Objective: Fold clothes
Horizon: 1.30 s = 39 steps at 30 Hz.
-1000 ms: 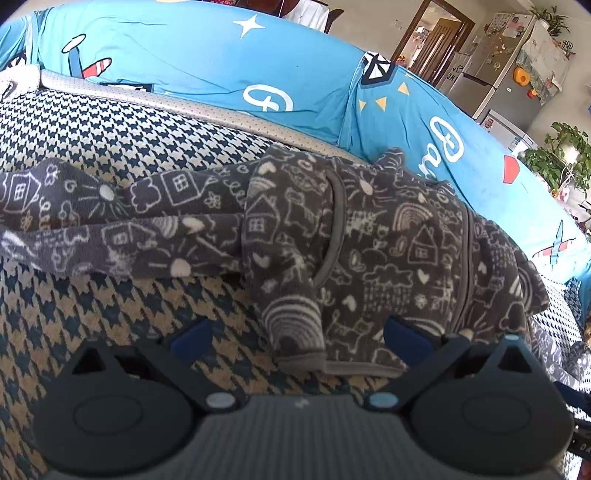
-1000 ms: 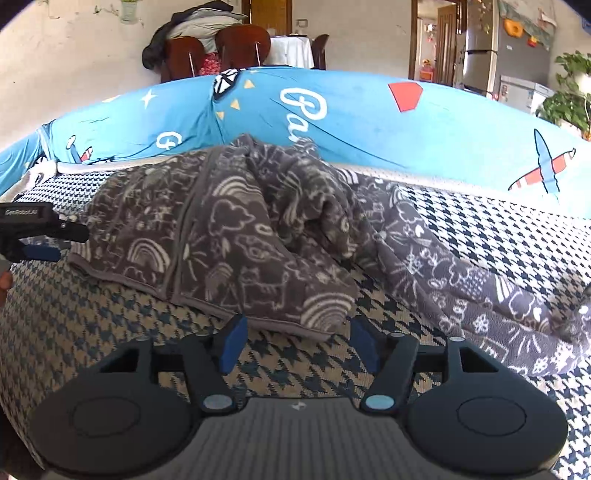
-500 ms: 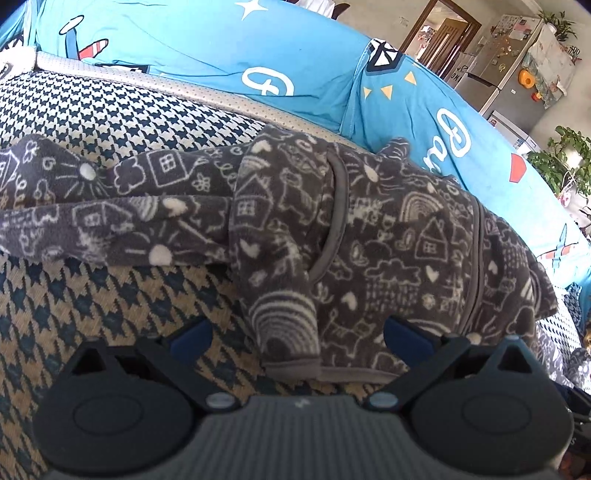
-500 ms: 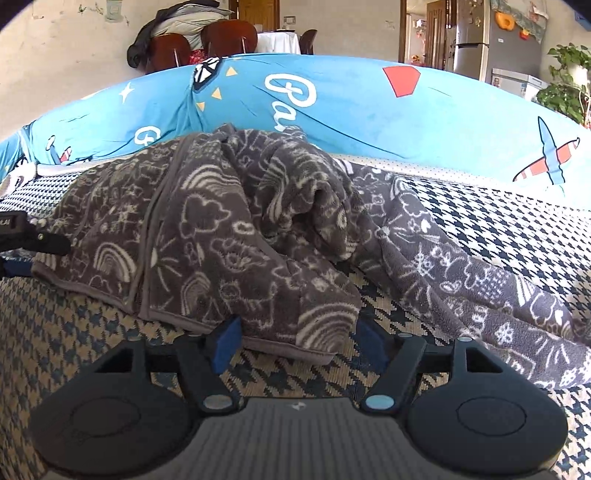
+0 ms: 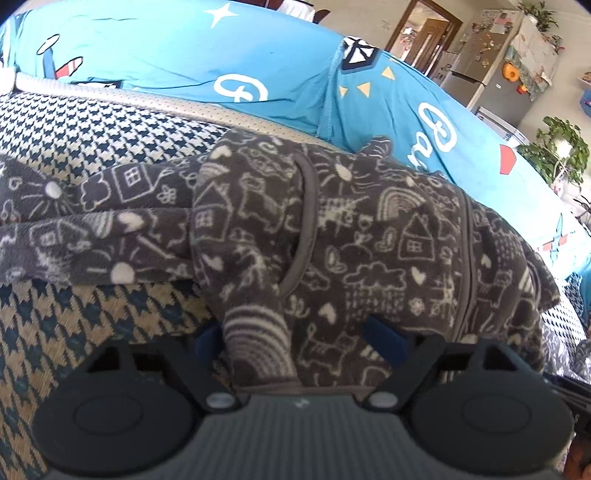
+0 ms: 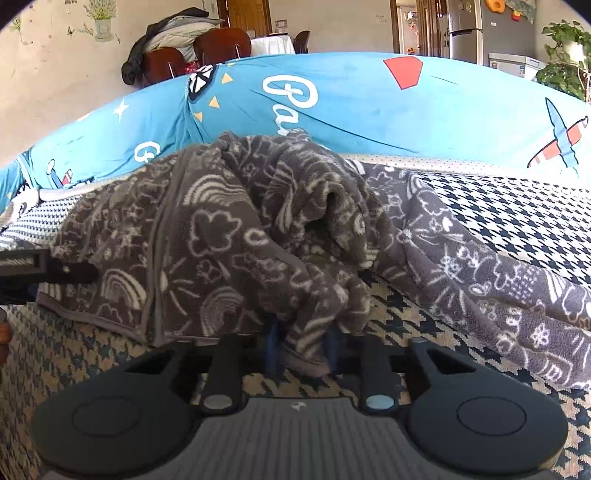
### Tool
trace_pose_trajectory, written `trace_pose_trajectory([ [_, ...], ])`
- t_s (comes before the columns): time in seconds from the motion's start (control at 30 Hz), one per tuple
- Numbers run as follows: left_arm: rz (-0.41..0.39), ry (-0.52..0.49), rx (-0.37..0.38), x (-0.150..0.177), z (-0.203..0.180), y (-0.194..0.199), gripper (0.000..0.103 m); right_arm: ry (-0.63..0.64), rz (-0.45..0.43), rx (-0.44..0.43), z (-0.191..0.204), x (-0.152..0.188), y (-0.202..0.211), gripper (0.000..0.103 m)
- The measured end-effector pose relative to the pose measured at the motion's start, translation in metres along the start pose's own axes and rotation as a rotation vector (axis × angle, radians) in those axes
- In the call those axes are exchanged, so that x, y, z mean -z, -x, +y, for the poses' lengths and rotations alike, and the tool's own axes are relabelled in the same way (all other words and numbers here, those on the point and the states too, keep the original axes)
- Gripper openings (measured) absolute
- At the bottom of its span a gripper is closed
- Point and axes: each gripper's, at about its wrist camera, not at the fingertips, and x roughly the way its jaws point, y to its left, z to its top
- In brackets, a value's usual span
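Up close, a grey fleece garment (image 5: 332, 236) printed with white doodles lies rumpled on a houndstooth sofa seat (image 5: 92, 122). Its hem lies between the spread fingers of the left gripper (image 5: 299, 338) at 6 o'clock. The right gripper (image 6: 301, 345) is pressed together, pinching a fold of the garment's hem. A blue cartoon-print cover (image 6: 369, 103) spans 12 o'clock, with a fridge (image 6: 476, 31) and a potted plant (image 6: 565, 55) toward 1 o'clock behind it.

Bare houndstooth cover (image 6: 517, 206) lies open right of the fleece garment (image 6: 229, 236); blue backrest (image 6: 369, 107) blocks the far side.
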Motion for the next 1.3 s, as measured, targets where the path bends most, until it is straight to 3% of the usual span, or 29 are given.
trace_pose_trajectory([
  [0.13, -0.020, -0.002, 0.012, -0.003, -0.002, 0.005, 0.034, -0.041, -0.032, -0.023, -0.002, -0.005, 0.007, 0.016],
  [0.2, -0.041, -0.002, 0.020, -0.007, -0.003, 0.013, 0.028, -0.072, -0.051, -0.043, -0.004, -0.009, 0.013, 0.015],
  [0.77, -0.214, 0.001, 0.090, -0.030, -0.009, 0.087, 0.027, -0.182, -0.279, -0.294, 0.016, -0.037, 0.100, 0.015],
  [0.97, -0.235, 0.044, 0.101, -0.024, 0.006, 0.109, 0.027, -0.317, -0.289, -0.368, 0.002, -0.040, 0.107, 0.015],
  [1.17, -0.164, -0.003, 0.123, -0.010, 0.005, 0.106, 0.031, -0.329, -0.275, -0.278, -0.001, -0.041, 0.100, 0.015],
  [1.3, -0.131, -0.140, 0.097, 0.012, -0.011, 0.099, 0.048, -0.342, -0.284, -0.255, -0.004, -0.041, 0.098, 0.015],
])
